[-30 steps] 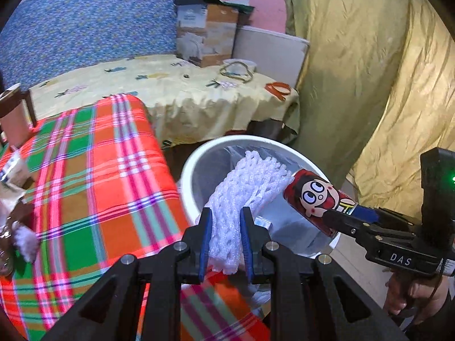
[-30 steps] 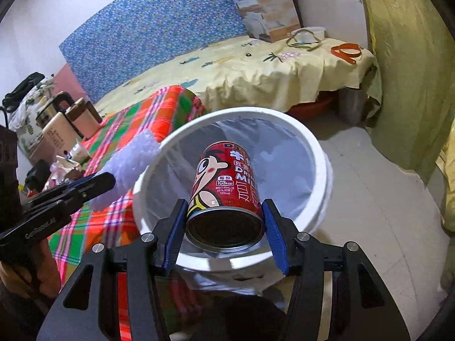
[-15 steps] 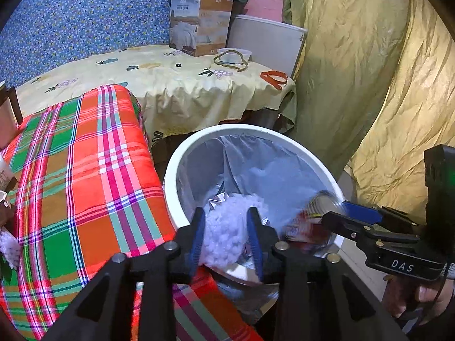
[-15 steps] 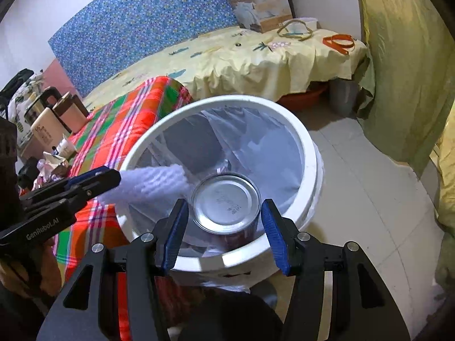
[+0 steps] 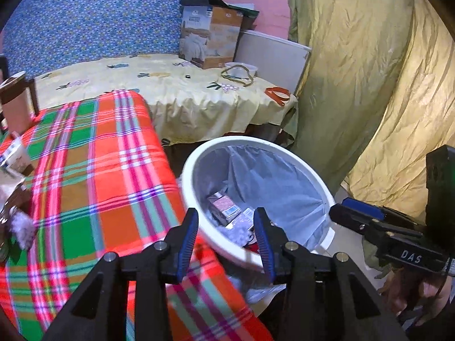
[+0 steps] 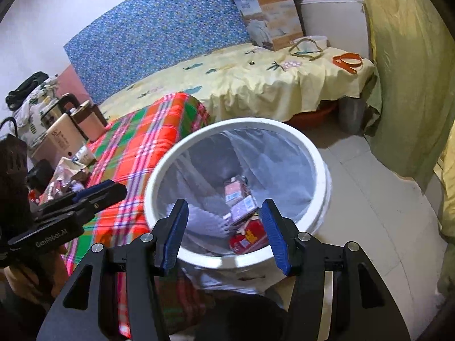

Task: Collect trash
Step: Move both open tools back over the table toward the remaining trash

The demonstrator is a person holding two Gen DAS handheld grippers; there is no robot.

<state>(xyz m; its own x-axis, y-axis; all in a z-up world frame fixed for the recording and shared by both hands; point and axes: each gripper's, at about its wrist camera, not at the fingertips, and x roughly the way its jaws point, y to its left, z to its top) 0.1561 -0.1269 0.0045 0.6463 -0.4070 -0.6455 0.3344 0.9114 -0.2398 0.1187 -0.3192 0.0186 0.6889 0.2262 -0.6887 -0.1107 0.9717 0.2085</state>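
Two hand-held tools hang over a lined white trash bin (image 6: 321,170) beside a plaid-covered surface (image 5: 93,170). The left tool (image 5: 226,236) is opening with nothing between its jaws; the right tool (image 6: 224,233) stands apart, empty.

The risk, by the look of it: either tool could clip the bin's rim on the way out and tip it or drag the thin liner (image 6: 273,164).

In the right wrist view, the red can (image 6: 248,237) lies in the bin at about 1 o'clock of the right tool, the white foam netting (image 6: 204,221) at 11 o'clock, small cartons (image 6: 237,196) at 12. More wrappers (image 6: 66,173) wait on the surface at 9 o'clock.
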